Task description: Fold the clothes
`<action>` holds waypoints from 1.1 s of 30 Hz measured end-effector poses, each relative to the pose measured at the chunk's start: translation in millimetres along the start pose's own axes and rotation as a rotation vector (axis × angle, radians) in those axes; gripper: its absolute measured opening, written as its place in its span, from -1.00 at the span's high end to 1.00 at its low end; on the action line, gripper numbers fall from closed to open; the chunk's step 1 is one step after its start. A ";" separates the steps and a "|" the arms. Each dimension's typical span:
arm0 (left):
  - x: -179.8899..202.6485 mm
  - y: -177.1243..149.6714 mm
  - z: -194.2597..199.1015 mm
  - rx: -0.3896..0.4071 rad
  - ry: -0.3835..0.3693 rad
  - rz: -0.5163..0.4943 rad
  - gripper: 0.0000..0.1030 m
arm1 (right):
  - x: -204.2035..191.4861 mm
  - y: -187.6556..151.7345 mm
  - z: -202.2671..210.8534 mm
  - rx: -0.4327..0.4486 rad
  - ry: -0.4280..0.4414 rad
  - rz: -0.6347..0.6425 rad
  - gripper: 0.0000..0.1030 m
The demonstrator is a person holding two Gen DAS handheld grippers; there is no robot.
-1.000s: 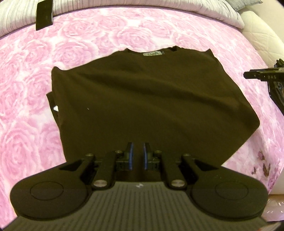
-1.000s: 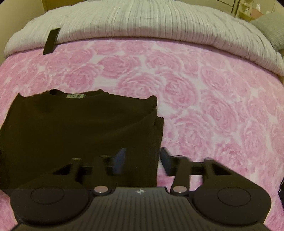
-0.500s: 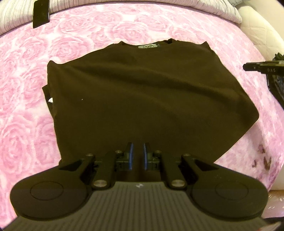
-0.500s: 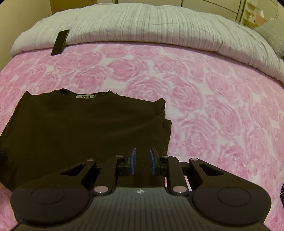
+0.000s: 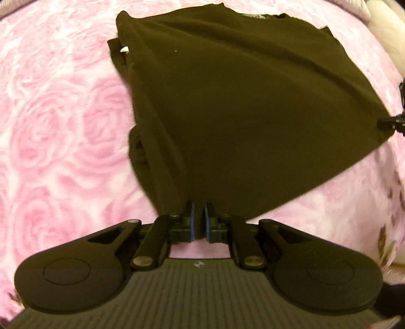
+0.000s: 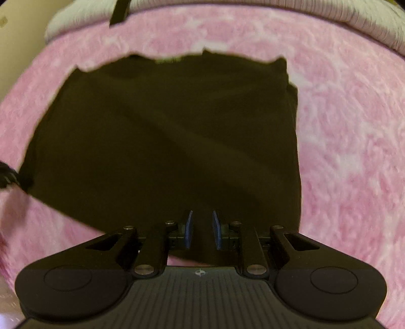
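Note:
A dark brown T-shirt (image 5: 253,114) lies on the pink bedspread with its neck label (image 5: 255,16) at the far edge. My left gripper (image 5: 199,217) is shut on the shirt's near left hem, with cloth between the blue pads. Folded layers bunch along the shirt's left side. My right gripper (image 6: 201,227) has its pads closed on the near right hem of the T-shirt (image 6: 164,139). In the left wrist view the right gripper's tip (image 5: 391,124) sits at the shirt's right corner. The cloth is drawn taut between both grippers.
The pink rose-patterned bedspread (image 5: 63,126) surrounds the shirt on all sides. A grey-white ribbed duvet (image 6: 367,15) lies across the far end, with a flat black object (image 6: 120,11) on it. A cream wall (image 6: 15,38) stands at far left.
Both grippers have dropped closer to the shirt's near hem. The right jaws went from wide apart to closed on the cloth. The shirt's near corners are now pulled up and taut.

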State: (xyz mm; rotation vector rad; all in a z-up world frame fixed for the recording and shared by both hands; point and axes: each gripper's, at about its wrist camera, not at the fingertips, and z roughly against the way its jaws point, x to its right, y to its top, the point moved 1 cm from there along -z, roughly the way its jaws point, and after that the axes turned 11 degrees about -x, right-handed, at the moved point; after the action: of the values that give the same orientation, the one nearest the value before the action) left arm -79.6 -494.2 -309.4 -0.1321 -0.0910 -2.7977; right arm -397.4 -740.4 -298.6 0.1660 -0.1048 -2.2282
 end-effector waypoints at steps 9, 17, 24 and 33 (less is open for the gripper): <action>27.1 17.0 32.2 0.122 -0.012 -0.115 0.81 | 24.6 -10.6 21.1 0.028 -0.092 -0.111 0.58; 45.3 74.2 -4.8 0.161 -0.043 -0.191 0.77 | -39.9 43.3 -4.5 0.126 0.026 0.033 0.58; 6.4 59.0 -18.9 0.102 0.003 -0.159 0.90 | -33.3 64.3 -34.1 0.106 0.027 0.099 0.67; -4.3 28.2 16.8 0.101 0.054 -0.080 0.68 | 11.7 45.2 0.3 0.094 -0.069 -0.076 0.49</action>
State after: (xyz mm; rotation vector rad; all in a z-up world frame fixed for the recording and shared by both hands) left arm -64.7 -518.0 -291.8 -0.0294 -0.2292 -2.8670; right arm -369.4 -777.4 -293.2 0.1462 -0.2449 -2.3065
